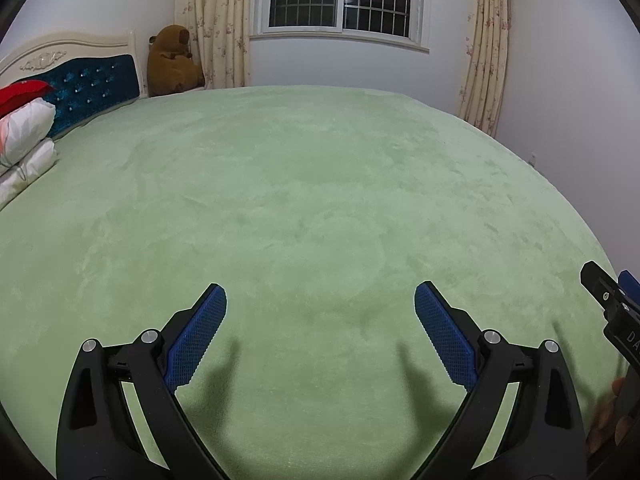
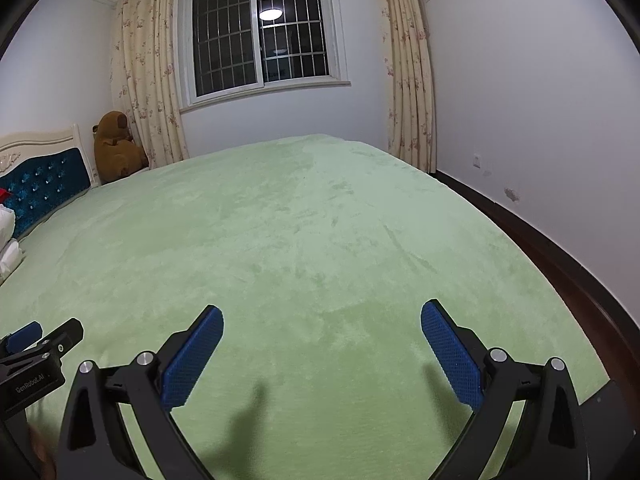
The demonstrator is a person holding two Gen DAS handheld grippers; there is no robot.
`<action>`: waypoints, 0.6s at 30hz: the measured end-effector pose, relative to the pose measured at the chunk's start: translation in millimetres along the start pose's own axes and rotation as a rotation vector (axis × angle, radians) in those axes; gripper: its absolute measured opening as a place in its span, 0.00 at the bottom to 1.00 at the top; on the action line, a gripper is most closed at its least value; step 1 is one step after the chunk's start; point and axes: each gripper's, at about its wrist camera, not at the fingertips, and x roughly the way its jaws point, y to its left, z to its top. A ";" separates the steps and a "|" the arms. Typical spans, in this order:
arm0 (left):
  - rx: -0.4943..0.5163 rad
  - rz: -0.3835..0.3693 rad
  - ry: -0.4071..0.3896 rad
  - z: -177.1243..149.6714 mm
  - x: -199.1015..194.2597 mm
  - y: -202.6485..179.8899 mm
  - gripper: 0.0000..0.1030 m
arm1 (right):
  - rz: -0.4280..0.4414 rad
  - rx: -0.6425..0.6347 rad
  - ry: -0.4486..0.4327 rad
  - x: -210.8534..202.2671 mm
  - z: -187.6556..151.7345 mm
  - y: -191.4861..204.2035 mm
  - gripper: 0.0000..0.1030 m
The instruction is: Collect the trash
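Two grippers, left gripper (image 1: 320,300) and right gripper (image 2: 322,320), gape above green bedspread (image 1: 320,180).

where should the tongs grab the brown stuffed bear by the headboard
Grip the brown stuffed bear by its rounded head, coming from the bed side. It sits upright in the corner, with the curtain behind and the headboard beside it, so only the front and top are free.
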 end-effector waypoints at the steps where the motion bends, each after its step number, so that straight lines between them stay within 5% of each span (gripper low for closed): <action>1: -0.002 -0.002 0.002 0.0 0.3 0.2 0.90 | 0.000 0.000 0.000 -0.1 0.0 0.0 0.95; 18: -0.029 -0.025 0.026 -0.3 4.6 7.5 0.92 | 0.000 0.002 0.005 1.8 -1.0 0.0 0.95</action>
